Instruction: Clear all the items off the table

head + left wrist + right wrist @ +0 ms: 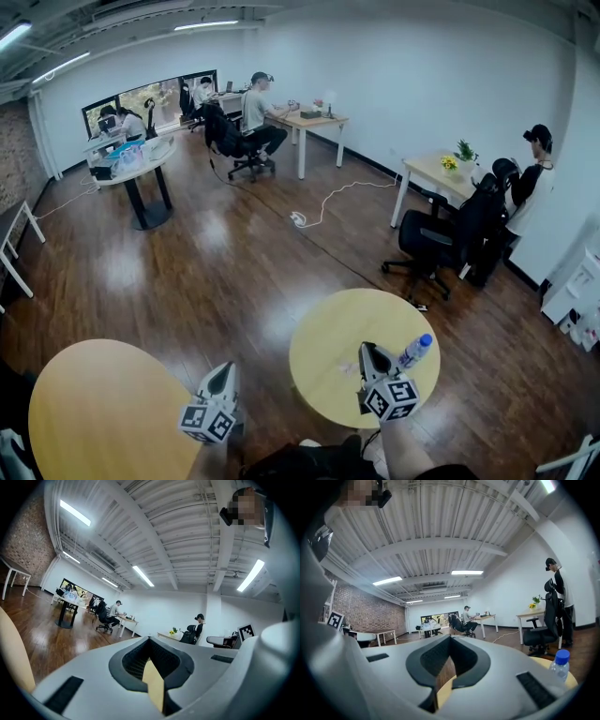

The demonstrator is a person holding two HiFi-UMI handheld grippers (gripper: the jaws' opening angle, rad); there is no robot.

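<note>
A clear plastic bottle [414,352] with a blue cap stands upright on the small round yellow table [323,352], near its right edge. My right gripper [367,349] hovers over that table just left of the bottle, jaws shut with nothing in them. In the right gripper view the bottle [559,663] shows at the lower right, beside the right gripper [449,639]. My left gripper [225,370] hangs between the two yellow tables, also shut and empty. The left gripper view shows the left gripper [150,641] aimed up at the ceiling and far wall.
A second round yellow table [94,412] fills the bottom left. Farther off are a black office chair [436,239], a desk with a plant [436,173], a standing person [530,187], seated people at desks, a white cable [328,202] on the wood floor.
</note>
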